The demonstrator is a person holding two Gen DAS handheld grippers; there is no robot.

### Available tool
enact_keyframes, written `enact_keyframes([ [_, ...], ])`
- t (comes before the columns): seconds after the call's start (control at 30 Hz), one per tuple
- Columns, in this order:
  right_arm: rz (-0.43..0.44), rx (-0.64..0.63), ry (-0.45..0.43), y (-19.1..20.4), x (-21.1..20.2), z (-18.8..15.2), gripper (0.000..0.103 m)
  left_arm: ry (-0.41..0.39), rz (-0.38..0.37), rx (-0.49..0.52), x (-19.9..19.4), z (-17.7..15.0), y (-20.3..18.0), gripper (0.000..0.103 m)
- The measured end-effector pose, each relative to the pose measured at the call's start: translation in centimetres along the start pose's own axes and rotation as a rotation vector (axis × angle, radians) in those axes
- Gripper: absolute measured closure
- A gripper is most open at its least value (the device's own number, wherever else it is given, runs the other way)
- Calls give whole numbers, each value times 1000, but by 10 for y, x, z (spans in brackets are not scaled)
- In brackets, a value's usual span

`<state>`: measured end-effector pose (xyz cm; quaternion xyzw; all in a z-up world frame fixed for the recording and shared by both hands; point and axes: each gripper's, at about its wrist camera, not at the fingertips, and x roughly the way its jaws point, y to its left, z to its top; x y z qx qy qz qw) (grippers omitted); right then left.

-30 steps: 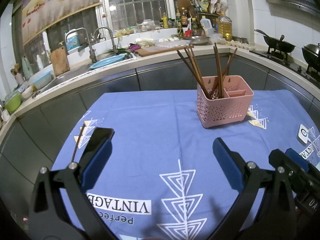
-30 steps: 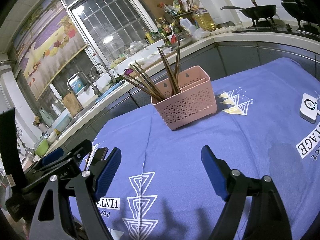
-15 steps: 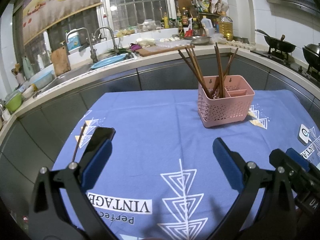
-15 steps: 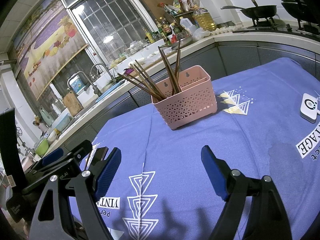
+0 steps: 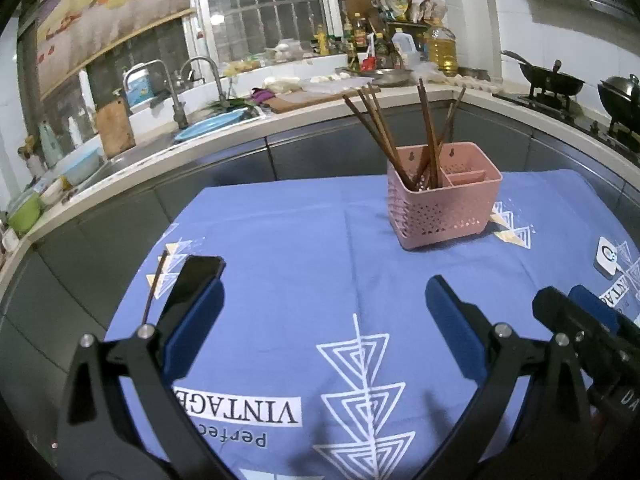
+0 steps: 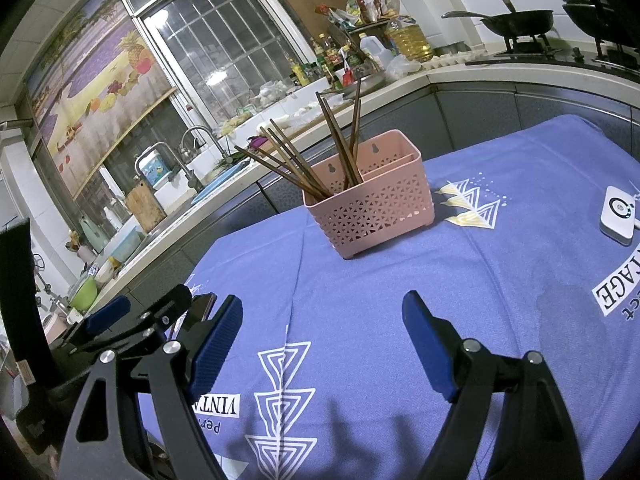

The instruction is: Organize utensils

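Nearest, the left claw [image 5: 322, 308] hangs low over the blue cloth [image 5: 304, 248] on the tabletop, its two blue pads spread wide with nothing between them. Close on its right, the right claw [image 6: 322, 332] is just as wide open and just as empty, hovering above the white triangle print. From the right wrist view, the left claw's black frame and blue pad sit right beside the right claw's left finger.

A dark phone [image 5: 194, 284] lies flat by the left claw's left finger tip, partly hidden behind it. Just left of the phone, a single chopstick [image 5: 155, 286] rests on the cloth near the edge.

Further back, toward the right of the cloth, stands the pink basket [image 5: 444, 208], upright, with a divider inside. A bunch of brown chopsticks [image 5: 404, 136] leans out of its left compartment, fanned in several directions. A small white device [image 6: 616, 214] sits on the cloth's right side.

Beyond, the kitchen counter curves round with a sink [image 5: 208, 128], bottles and a wok [image 5: 550, 78] on the stove.
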<state>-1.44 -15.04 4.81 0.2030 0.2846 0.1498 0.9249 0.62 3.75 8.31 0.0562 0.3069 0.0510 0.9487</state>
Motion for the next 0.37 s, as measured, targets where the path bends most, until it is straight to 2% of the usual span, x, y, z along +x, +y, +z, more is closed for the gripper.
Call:
enact_keyframes([
  [0.37, 0, 0, 0, 0, 0, 0, 22, 7, -10, -1, 2, 0, 0, 6],
])
